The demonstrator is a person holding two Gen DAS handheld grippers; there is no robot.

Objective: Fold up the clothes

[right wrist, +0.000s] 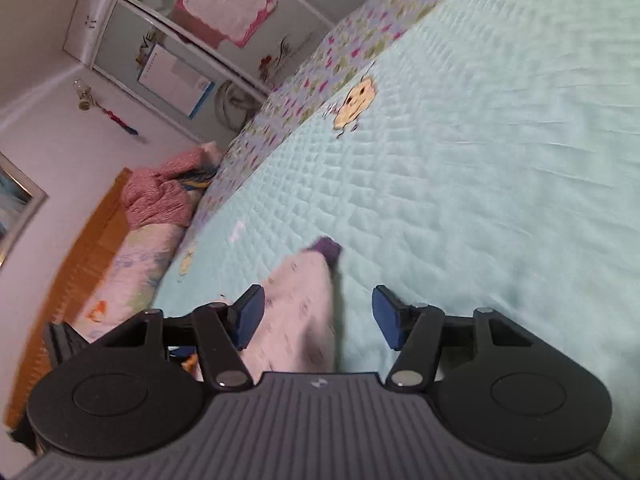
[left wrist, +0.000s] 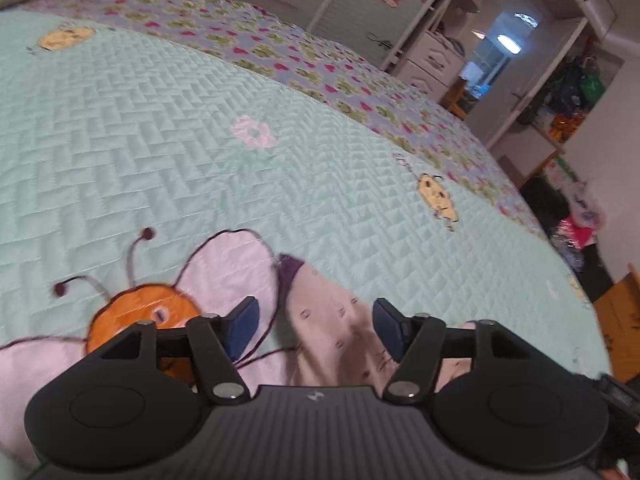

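Observation:
A pale pink garment (left wrist: 332,328) with small dark marks and a purple cuff (left wrist: 289,267) lies on the mint quilted bedspread (left wrist: 200,92). My left gripper (left wrist: 316,330) hovers over it, jaws open, with the cloth below and between the blue pads (left wrist: 244,330) but not pinched. In the right wrist view the same pink garment (right wrist: 300,312) with its purple cuff (right wrist: 326,250) stretches away from my right gripper (right wrist: 318,316), which is open. Its left pad (right wrist: 250,316) is beside the cloth, and the right pad (right wrist: 386,318) is over bare quilt.
The quilt has an orange bee patch (left wrist: 140,312) and a floral border (left wrist: 320,72). Wardrobe doors (left wrist: 360,8) stand past the far edge. A pink knitted blanket (right wrist: 160,196) and a wooden headboard (right wrist: 72,272) are at the bed's head. Bags (left wrist: 576,220) clutter the floor.

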